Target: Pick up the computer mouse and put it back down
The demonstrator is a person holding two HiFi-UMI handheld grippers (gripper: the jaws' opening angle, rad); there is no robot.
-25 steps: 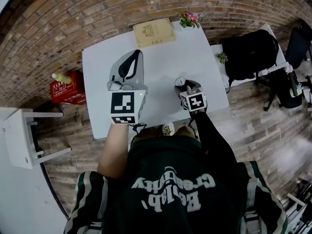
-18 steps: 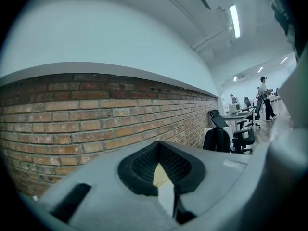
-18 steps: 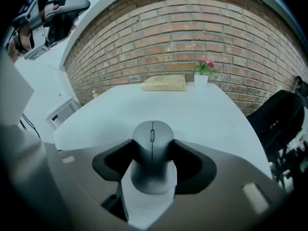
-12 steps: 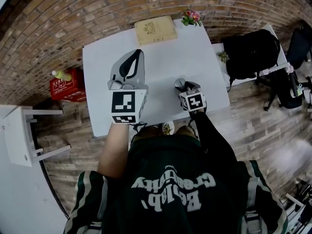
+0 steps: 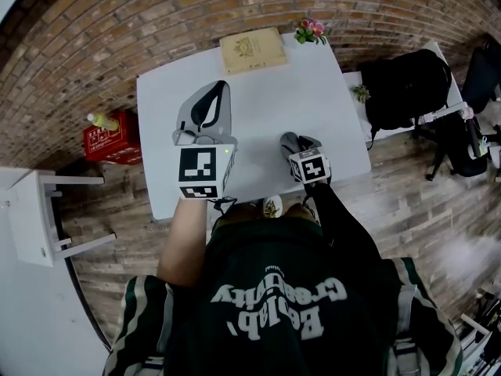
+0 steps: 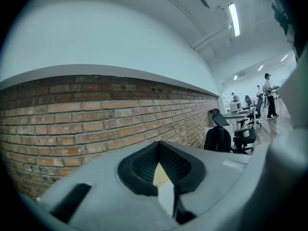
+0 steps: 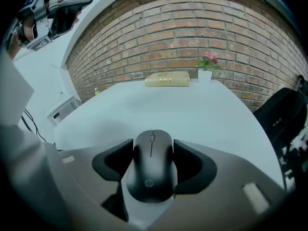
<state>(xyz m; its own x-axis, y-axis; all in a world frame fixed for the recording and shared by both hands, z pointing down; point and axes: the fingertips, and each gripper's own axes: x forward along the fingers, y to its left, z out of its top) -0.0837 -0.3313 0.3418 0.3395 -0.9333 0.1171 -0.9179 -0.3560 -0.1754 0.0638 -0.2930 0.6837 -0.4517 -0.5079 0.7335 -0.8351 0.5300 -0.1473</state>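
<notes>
Brick wall [image 5: 94, 37] backs white table [image 5: 266, 108] beneath computer mouse [image 7: 151, 165].

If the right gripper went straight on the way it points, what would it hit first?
Probably the white table, just beyond the computer mouse clamped in the right gripper; it tilts downward, so contact should come well short of the book.

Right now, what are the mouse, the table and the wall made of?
The mouse looks like matte black plastic: smooth, dull, with a small logo on it. The table has a smooth white top, maybe laminate or painted wood; I can't tell which. The wall is red-brown brick with pale mortar lines.
</notes>
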